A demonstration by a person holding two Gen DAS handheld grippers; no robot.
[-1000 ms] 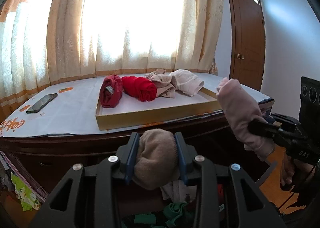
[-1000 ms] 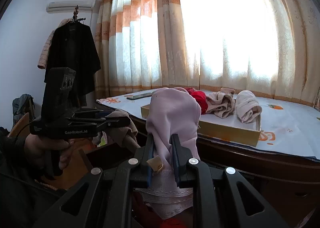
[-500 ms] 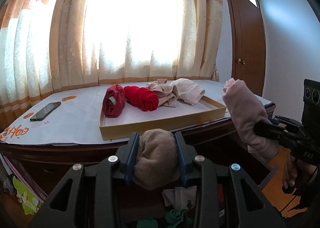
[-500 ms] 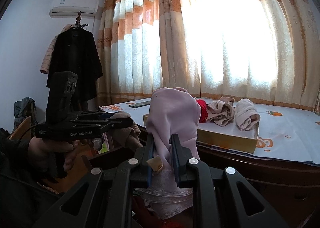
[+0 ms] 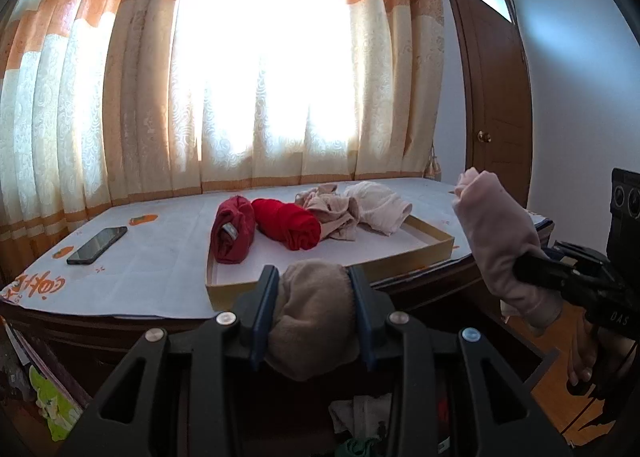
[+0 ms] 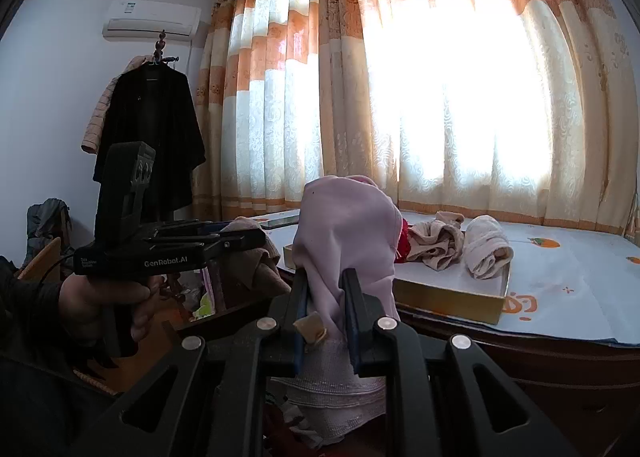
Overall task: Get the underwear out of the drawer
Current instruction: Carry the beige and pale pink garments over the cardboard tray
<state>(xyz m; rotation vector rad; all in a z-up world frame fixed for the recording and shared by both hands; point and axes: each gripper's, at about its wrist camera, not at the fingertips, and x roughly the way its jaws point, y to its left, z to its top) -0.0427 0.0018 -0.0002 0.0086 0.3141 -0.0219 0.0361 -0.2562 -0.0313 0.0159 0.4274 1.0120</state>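
Two rolls of underwear have come up over the last second, both grippers rising until the tray sits lower in each view and the open drawer (image 5: 536,361) falls away beneath; I judge the lift finished and the carry to the tray as the step in hand. On the far left of the white-covered worktop (image 5: 160,257) a glossy black phone (image 5: 97,245) lies flat. The left gripper (image 5: 311,311) pinches a tan roll (image 5: 312,317), thick, fuzzy and rounded, bulging between blue-edged fingers. Beyond it the shallow cardboard tray (image 5: 320,285) holds four soft bundles: a dark red roll (image 5: 234,235), a bright red roll (image 5: 290,223), a crumpled beige piece (image 5: 332,213) and a pale pink roll (image 5: 378,207). The right gripper (image 6: 325,311) is clamped on a pink roll (image 6: 346,233), smooth knit, upright, with a ribbed waistband hanging below and a small tan tag at the fingers. More garments remain in the drawer, so the task seems partway done.
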